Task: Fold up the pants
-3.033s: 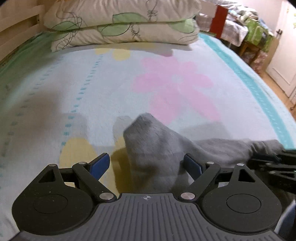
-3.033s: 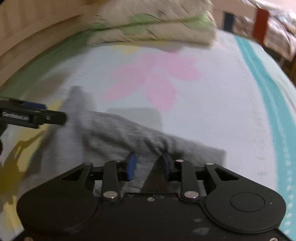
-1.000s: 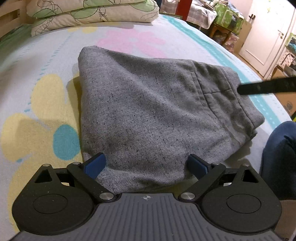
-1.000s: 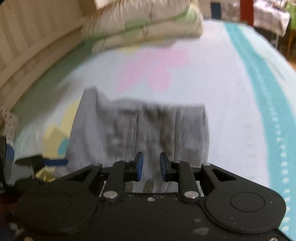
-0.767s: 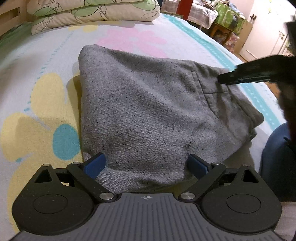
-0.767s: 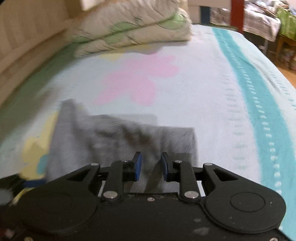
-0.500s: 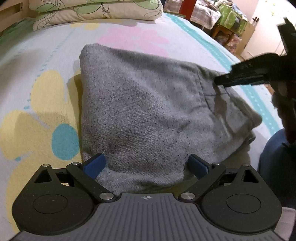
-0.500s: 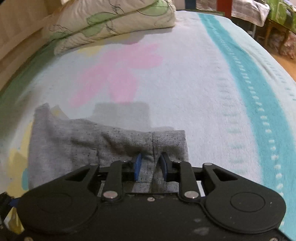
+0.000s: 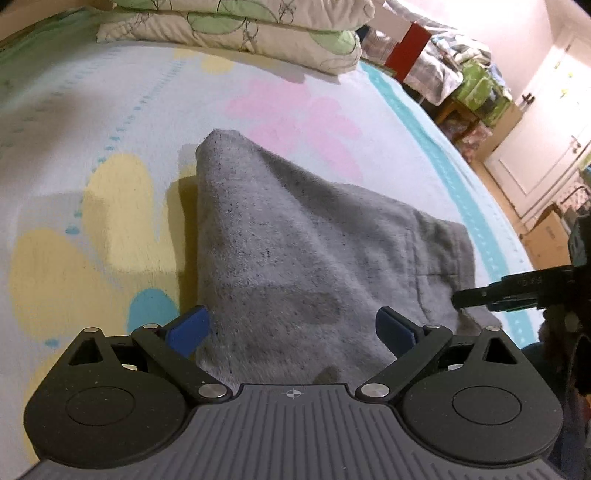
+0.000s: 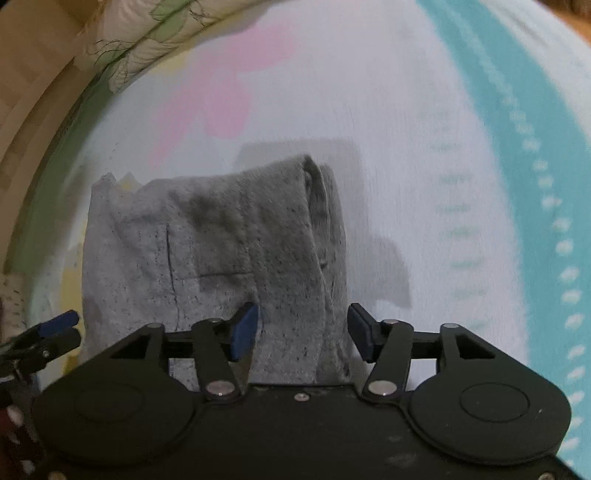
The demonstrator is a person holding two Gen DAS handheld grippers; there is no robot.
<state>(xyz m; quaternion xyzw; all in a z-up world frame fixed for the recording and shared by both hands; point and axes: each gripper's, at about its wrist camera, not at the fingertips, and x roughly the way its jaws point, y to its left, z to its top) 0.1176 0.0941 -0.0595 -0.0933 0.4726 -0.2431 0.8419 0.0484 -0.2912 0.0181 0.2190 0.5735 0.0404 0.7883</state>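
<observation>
1. The left gripper (image 9: 291, 330) is wide open and holds nothing; its two blue pads sit apart, one on each side of the near edge of the pants
2. The gray pants (image 9: 295, 240) lie folded in a thick pile on the flowered bed sheet (image 9: 74, 147), right in front of the left gripper at 12 o'clock
3. In the left view the pile runs from a raised corner at about 11 o'clock down to a flatter end at 2 o'clock, so its long way goes left to right across the bed
4. The right gripper (image 10: 303, 328) is also open and grips nothing; the right edge of the pants (image 10: 221, 251), where the layers stack up, sits between its pads at 12 o'clock
5. In the left view the right gripper (image 9: 480, 297) pokes in at 3 o'clock, just beside the right end of the pile
6. I think the fold is almost done, and each gripper is close to its own end
7. The pillows (image 9: 236, 29) lie far off at 12 o'clock, well apart from the pants
</observation>
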